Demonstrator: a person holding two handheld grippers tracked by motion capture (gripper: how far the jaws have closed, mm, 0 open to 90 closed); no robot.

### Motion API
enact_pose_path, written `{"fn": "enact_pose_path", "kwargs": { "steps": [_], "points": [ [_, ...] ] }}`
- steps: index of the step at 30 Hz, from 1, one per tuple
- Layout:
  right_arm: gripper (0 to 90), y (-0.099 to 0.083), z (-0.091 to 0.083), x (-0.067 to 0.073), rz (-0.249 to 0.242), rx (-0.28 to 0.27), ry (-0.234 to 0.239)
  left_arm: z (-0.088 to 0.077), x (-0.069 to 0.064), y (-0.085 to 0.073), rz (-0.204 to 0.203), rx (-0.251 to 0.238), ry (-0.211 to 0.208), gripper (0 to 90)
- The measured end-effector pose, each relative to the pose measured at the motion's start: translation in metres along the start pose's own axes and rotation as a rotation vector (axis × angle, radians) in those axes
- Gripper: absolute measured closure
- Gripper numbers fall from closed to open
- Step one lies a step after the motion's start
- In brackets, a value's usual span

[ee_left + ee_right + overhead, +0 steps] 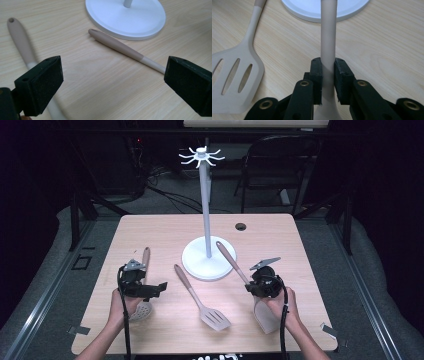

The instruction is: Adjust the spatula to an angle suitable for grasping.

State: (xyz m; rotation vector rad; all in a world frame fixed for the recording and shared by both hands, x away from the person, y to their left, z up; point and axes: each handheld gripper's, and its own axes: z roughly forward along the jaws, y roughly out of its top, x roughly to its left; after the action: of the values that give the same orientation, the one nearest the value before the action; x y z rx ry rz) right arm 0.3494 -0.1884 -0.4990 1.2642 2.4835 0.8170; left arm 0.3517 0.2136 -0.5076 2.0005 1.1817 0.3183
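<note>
A white rack stand (pixel 208 257) with a tall pole and a ring of hooks (pixel 201 156) stands at the table's middle. My right gripper (pixel 250 287) (pixel 328 75) is shut on the beige handle (pixel 328 37) of a spatula (pixel 264 315), whose handle tip reaches over the stand's base. A slotted turner (pixel 202 301) (pixel 237 75) lies flat between the hands. My left gripper (pixel 159 288) (pixel 112 82) is open with its jaws wide apart, above bare table and pointing at the turner's handle (pixel 120 47). A third utensil (pixel 143 285) (pixel 21 40) lies under the left hand.
The wooden table (pixel 165 230) has a small round cable hole (pixel 241 226) at the back right. A dark folding chair (pixel 277 165) stands behind the table. The stand's round base (pixel 126 17) (pixel 324 10) lies close ahead of both grippers.
</note>
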Motion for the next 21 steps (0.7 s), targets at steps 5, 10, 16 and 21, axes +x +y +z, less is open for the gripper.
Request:
{"fn": "enact_pose_path", "kwargs": {
  "steps": [5, 10, 16, 21],
  "points": [
    [78.3, 0.003, 0.0, 0.006, -0.012, -0.022, 0.008, 0.001, -0.003, 0.002, -0.002, -0.007, -0.013, 2.2],
    [78.3, 0.005, 0.0, 0.01, -0.029, -0.034, 0.021, 0.001, -0.005, 0.005, -0.003, -0.013, -0.033, 2.6],
    [78.3, 0.008, -0.001, 0.014, -0.061, -0.043, 0.01, 0.005, -0.014, 0.011, 0.004, -0.026, -0.071, 3.0],
    [78.3, 0.01, -0.002, 0.017, -0.076, -0.059, 0.009, 0.012, -0.027, 0.021, 0.017, -0.046, -0.107, 3.5]
  ]
}}
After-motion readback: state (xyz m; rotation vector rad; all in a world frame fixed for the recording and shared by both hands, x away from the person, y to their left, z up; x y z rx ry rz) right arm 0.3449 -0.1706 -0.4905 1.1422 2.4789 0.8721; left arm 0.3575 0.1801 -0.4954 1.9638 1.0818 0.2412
